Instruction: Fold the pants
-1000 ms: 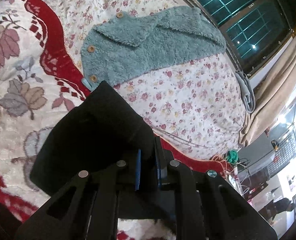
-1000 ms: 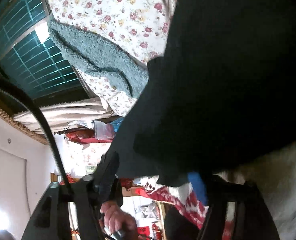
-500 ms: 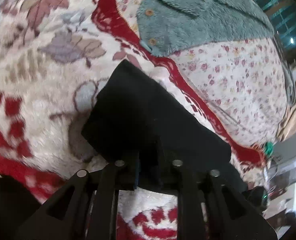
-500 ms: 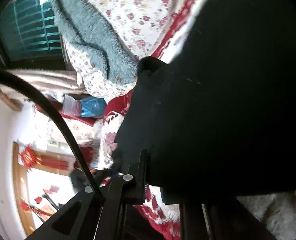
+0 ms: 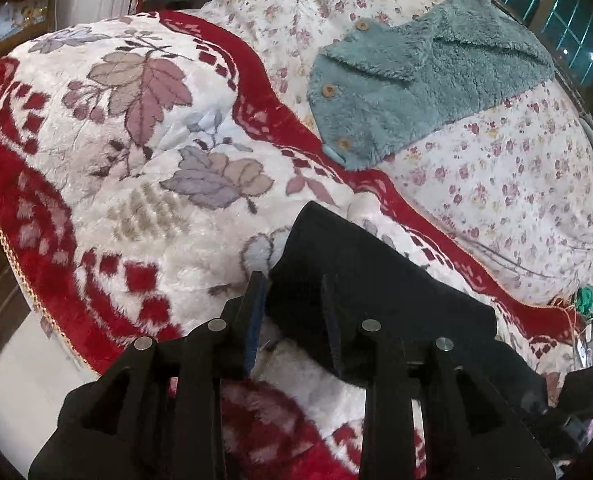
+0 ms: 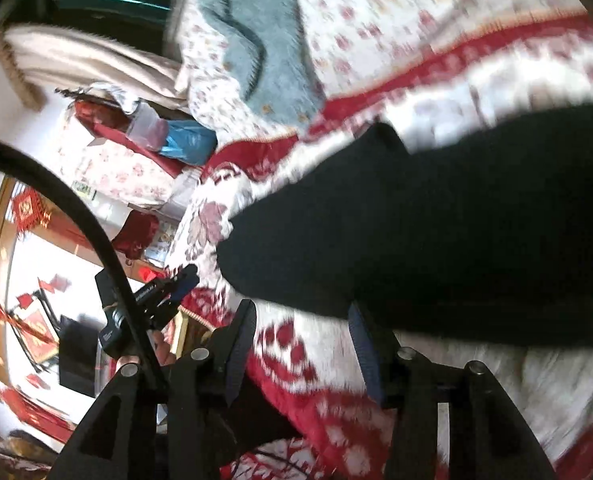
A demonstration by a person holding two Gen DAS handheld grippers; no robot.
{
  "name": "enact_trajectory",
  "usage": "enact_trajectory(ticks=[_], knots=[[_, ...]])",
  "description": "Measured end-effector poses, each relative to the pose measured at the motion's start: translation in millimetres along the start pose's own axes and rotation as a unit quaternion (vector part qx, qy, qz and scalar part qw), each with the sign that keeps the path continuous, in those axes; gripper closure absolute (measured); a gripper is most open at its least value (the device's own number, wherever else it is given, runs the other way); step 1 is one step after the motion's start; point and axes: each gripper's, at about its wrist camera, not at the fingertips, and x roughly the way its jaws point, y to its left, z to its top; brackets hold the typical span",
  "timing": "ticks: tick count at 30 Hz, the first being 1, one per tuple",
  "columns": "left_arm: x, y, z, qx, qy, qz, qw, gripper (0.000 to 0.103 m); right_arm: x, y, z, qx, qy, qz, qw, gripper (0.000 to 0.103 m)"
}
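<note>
The black pants (image 5: 376, 280) lie folded into a thick bundle on the red-and-white plush blanket (image 5: 136, 160), long axis running right, corner between the spread left gripper (image 5: 292, 304); right gripper (image 6: 300, 320) likewise spread, empty.

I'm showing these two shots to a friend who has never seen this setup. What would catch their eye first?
Probably the black pants, lying folded on the red-and-white leaf-patterned blanket just ahead of the open left gripper. Next, the teal fleece garment with wooden buttons, spread on the floral sheet farther back. In the right wrist view the pants fill the frame just beyond the open right gripper.
</note>
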Motion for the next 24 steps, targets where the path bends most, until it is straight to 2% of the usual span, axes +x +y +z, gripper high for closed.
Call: enact_trajectory(ticks=[3,5,6,9,11,14,19,21,24], knots=[[2.1,1.5,2.5,-0.002,0.005,-0.016,0.9999,0.076,11.2,10.1,5.4,-0.018,0.001,0.015,1.0,0.056],[-4.3,6.0,2.1,0.001,0.0,-0.013,0.9999,0.076,25.0,27.3,-0.8,-0.057,0.02,0.033,0.998,0.056],[-4.4,10.6,3.9,0.0,-0.001,-0.012,0.9999,0.07,39.8,41.8,-3.9,-0.087,0.035,0.032,0.995,0.056],[0.9,25.3,13.3,-0.022,0.01,-0.05,0.9985,0.051,75.4,67.7,-9.9,-0.153,0.074,0.012,0.985,0.055],[5.3,29.1,17.7,-0.036,0.022,-0.071,0.9966,0.049,88.3,73.0,-6.4,-0.168,0.076,-0.003,0.983,0.055],[10.9,23.5,19.6,-0.033,0.031,-0.069,0.9966,0.047,76.5,62.9,6.2,-0.16,0.052,-0.023,0.985,0.055],[6.3,-4.1,15.1,0.007,-0.008,-0.063,0.998,0.047,26.6,10.0,51.5,-0.111,-0.025,-0.114,0.987,0.051],[5.5,-19.1,11.0,0.023,-0.018,-0.075,0.9968,0.047,26.6,-11.3,68.2,-0.096,-0.019,-0.135,0.986,0.051],[17.5,-41.1,-0.2,0.053,-0.002,-0.077,0.9956,0.047,41.8,-31.0,84.4,-0.074,-0.007,-0.116,0.99,0.051]])
